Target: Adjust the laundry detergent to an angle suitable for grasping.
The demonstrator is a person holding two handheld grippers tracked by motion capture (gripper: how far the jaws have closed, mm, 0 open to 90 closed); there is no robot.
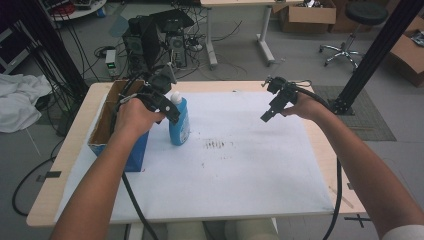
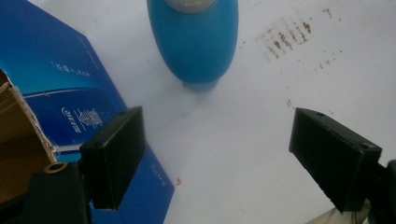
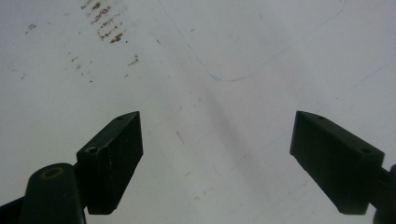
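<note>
A blue bottle point(image 1: 179, 122) with a white cap stands upright on the white sheet point(image 1: 235, 170) covering the surface, toward the left and far part of it. Just to its left sits an open cardboard box point(image 1: 111, 131) with blue printed sides, its brown inside facing up; bottle and box stand close but with a narrow strip of sheet between them. That upright stance keeps the bottle's rounded body free on both sides, so jaws can come around it from above or from the near side.

The left gripper point(image 1: 167, 107) hovers right at the bottle, near its shoulder. In the left gripper view its jaws stand wide apart with nothing between them, and the bottle point(image 2: 194, 39) lies ahead, centred in the gap, with the box's blue wall point(image 2: 56, 93) off to one side. The wide spread looks suited to the bottle's broad body; I judge this a lining-up for a grasp, with no contact yet.

The right gripper point(image 1: 267, 114) is held well apart over the right part of the sheet, tilted downward. Its jaws are also spread wide and empty over bare sheet with a few brown smudges point(image 3: 106, 21). It seems parked clear of the work, ready to help if needed.

The box's nearness is the thing to mind: one left jaw must pass between bottle and box.
</note>
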